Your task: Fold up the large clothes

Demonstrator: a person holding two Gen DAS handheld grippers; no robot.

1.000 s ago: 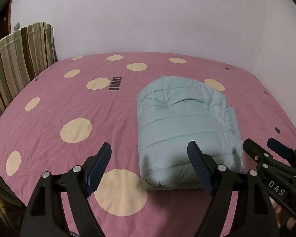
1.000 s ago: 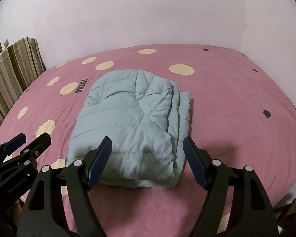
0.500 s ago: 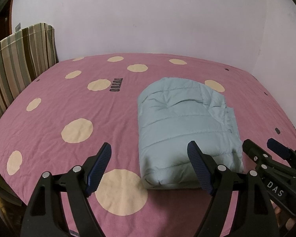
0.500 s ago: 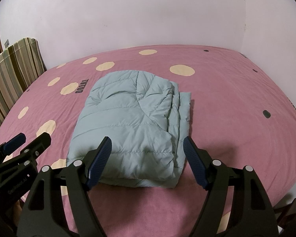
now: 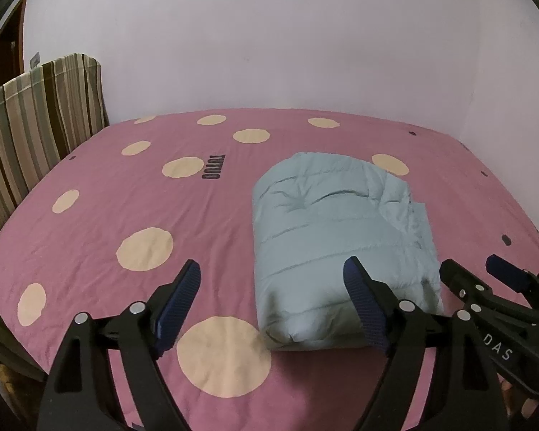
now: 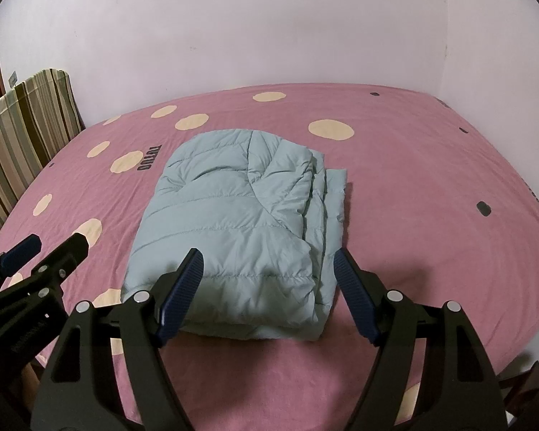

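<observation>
The left gripper (image 5: 271, 300) is held above the near edge of the bed, its jaws spread wide and opening further, with nothing caught between them; the blue ribbed pads (image 5: 183, 294) are clear of all fabric. Just beyond its right finger, and partly overlapped by it in the left wrist view, the folded puffer jacket (image 5: 337, 240) is seen lying flat on the pink bedsheet (image 5: 204, 208), its nearest rounded fold close ahead of the fingertip. Ahead of the left finger only bare sheet with cream dots is found, a large dot (image 5: 223, 355) lying directly below the gap between the jaws. The right gripper (image 6: 267, 278) is likewise held wide apart and empty, poised over the near end of the same pale blue-green quilted jacket (image 6: 240, 215), which is framed between its two fingers without being touched by either pad. In this view the layered edges of the jacket are stacked toward the right finger's side, while the smooth folded edge faces the left finger's side. Each gripper is visible at the margin of the other's view, the two being side by side. Farther out, dark lettering (image 6: 148, 158) is printed on the sheet beyond the jacket, a striped cloth-covered headboard (image 5: 36, 122) stands at the far left, and a plain pale wall (image 6: 269, 25) closes the scene behind the bed.
</observation>
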